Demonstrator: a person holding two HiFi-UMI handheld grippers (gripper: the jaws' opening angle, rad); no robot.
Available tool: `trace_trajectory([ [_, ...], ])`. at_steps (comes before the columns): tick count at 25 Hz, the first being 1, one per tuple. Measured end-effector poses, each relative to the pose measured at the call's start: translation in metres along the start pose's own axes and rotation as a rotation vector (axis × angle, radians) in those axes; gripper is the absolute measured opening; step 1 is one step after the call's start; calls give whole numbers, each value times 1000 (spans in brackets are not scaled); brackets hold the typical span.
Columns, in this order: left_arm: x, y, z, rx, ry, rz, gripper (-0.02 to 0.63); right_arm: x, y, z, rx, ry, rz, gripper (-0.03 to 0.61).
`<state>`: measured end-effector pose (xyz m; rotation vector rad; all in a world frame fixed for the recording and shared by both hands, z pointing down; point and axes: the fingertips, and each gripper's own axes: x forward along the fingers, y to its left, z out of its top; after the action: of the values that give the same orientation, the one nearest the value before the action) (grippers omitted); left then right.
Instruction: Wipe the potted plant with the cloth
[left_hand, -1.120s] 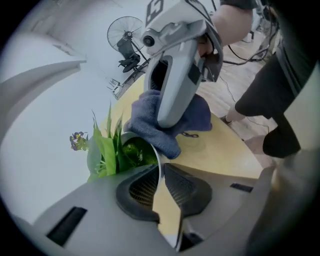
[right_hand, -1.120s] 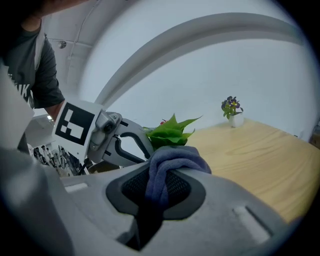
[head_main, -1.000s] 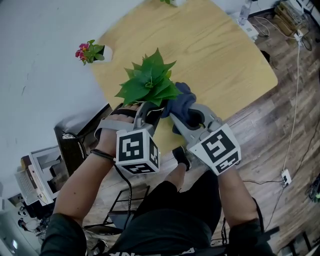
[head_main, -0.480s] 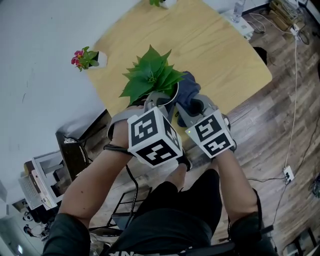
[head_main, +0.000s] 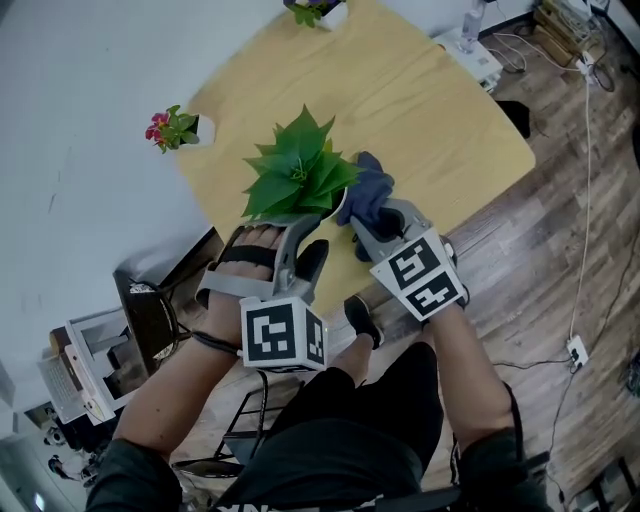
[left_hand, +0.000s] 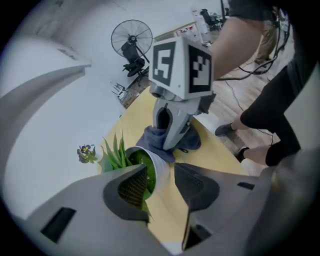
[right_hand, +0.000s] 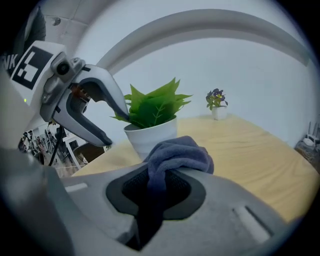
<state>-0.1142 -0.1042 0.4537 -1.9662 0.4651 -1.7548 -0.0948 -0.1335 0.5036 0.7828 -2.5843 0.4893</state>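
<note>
**Head view:** your left gripper (head_main: 300, 245) has just popped its jaws open. It's backed off toward you from the green-leaved potted plant (head_main: 298, 172) in its round white pot, which it was pinching at the near rim a second ago. So nothing's steadying the pot right now. Your right gripper (head_main: 378, 222) is clamped on the dark blue-grey terry cloth (head_main: 368, 188), bunched just ahead of it and right up against the plant's side. Well beyond both grippers on the light wooden counter (head_main: 440, 110) are a little pink-flowered pot (head_main: 175, 128) and a purple-flowered pot (head_main: 312, 8), neither in your way.

**Left gripper view:** the left gripper (left_hand: 160, 182) has its jaws wide apart with nothing pressed between the pads. The potted plant (left_hand: 154, 167) sits just ahead of one jaw, and there's bare counter (left_hand: 210, 155) in the gap. The right gripper (left_hand: 172, 120) and the cloth (left_hand: 152, 141) are just past the pot. A black standing fan (left_hand: 131, 40) is way off in the background.

**Right gripper view:** the right gripper (right_hand: 157, 190) is shut tight on the cloth (right_hand: 180, 152), with the wad poking out ahead and the potted plant (right_hand: 150, 132) just beyond it. Looks to me like the wiping is all on this hand now. Two things to watch:
- The open left gripper (right_hand: 110, 125) hangs close beside the leaves, so it's the one thing you'd bump going round that side.
- A loose pot could slide if you push hard.
</note>
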Motion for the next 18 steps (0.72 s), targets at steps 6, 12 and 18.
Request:
trace_trajectory([
  [6,-11,-19,-37,-68,-6,69,170,0,1,0,-3,-1,2,55],
  [12,18,-9,-57,-26,1,118,166,0,1,0,-13,-8,-8,55],
  [18,19,10,-57,54,-45,178,166,1,2,-1,-25,-7,-13,55],
])
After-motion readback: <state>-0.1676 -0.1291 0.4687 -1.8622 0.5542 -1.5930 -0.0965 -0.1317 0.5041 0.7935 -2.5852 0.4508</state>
